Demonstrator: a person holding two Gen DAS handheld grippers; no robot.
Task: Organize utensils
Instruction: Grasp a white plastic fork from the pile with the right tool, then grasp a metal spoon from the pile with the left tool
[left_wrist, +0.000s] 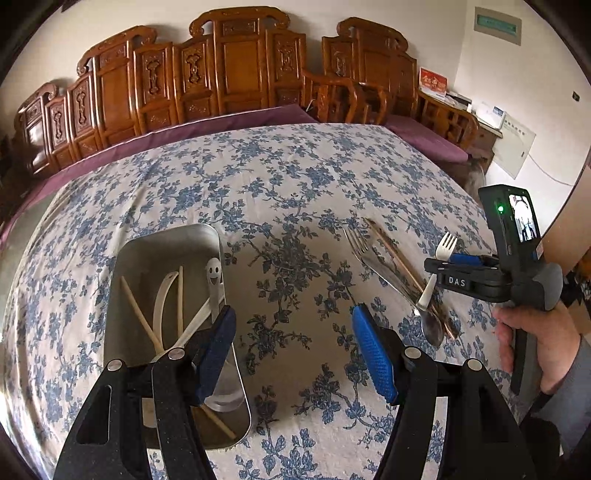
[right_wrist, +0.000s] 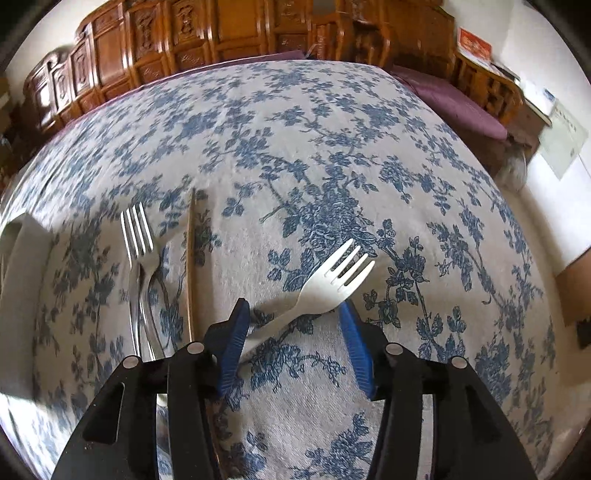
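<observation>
Utensils half sorted: right gripper (right_wrist: 291, 332) stood open around white fork (right_wrist: 317, 291); closing looked next. Left gripper (left_wrist: 295, 350) hung open, empty, by tray (left_wrist: 162, 240).

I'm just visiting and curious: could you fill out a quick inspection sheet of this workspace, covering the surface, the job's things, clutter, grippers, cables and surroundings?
Surface: blue floral tablecloth over the table.
Job's things: metal tray holds chopsticks, white spoons and a smiley-face spoon. Outside it lie a metal fork, a chopstick, a metal spoon and a white plastic fork.
Clutter: nothing seen.
Grippers: left gripper open, empty, beside the tray. Right gripper open, astride the white plastic fork.
Cables: a white cord on the wall.
Surroundings: carved wooden bench, purple cushions.
</observation>
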